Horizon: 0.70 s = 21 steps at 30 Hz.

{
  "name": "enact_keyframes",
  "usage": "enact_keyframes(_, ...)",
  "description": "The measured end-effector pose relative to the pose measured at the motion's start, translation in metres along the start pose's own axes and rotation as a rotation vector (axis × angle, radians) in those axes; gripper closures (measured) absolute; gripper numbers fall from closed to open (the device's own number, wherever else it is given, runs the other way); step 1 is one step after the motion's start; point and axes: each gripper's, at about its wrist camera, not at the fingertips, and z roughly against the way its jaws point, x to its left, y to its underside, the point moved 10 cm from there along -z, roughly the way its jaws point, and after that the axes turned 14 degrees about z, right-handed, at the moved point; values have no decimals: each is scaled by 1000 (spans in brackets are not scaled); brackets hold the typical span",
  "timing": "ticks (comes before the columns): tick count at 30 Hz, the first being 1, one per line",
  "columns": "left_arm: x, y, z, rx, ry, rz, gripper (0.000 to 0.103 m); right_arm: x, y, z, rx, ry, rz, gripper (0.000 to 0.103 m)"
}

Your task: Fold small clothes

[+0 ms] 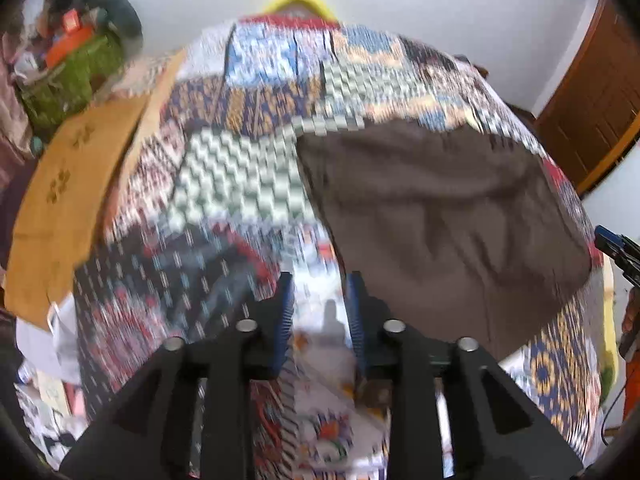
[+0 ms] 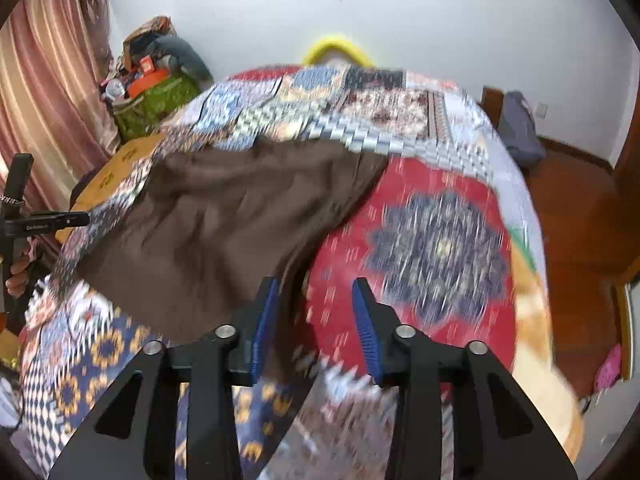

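**Brown garment spread on the patchwork bed, both tools empty**

On the bed, a patchwork quilt (image 2: 440, 240) of red, blue, white and orange panels covers the whole surface, and a brown garment (image 2: 240, 220) lies flat on it with a few soft wrinkles. Seen from the right wrist, the cloth stretches from the quilt's left edge toward the middle, its lower corner running down to just beside the left finger of the right tool (image 2: 315, 292). That tool's blue-padded fingers stand apart with only quilt showing between them; they pinch nothing.

From the left wrist, the same brown garment (image 1: 440, 220) fills the right half of the bed, and its lower edge comes close to the right finger of the left tool (image 1: 320, 284). This tool's fingers are also spread, a narrower gap, with bare patchwork quilt (image 1: 224, 184) between them. Both views are smeared by motion blur, so whether either finger touches the fabric cannot be told.

A mustard-yellow cloth (image 1: 68, 184) lies along the bed's left side. Beyond it a green bag (image 2: 154, 100) stuffed with items stands near striped pink curtains (image 2: 48, 80). A yellow curved headboard (image 2: 338, 50) rises at the far end against the white wall.
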Motion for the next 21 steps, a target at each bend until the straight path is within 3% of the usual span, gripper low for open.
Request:
enact_keyframes(8,-6,-82,-48,-41,15,70,63,-41,-41,-45,-4,46,-45,63)
enact_keyframes(17,-3,-105,-119,55,75,202,62,-59,-58,-99,33,69,-32,63)
enact_keyframes(18,-5,-103,-123,64,87,208,65,-58,-59,-101,25,80,-24,67)
enact_keyframes(19,-7,-101,-126,72,97,208,70,-57,-60,-101,16,93,-10,81)
enact_keyframes(20,-9,-97,-128,78,102,197,85,-55,-61,-102,14,109,13,88)
enact_keyframes(21,-11,-95,-128,74,95,188,91,-53,-61,-103,14,109,26,92)
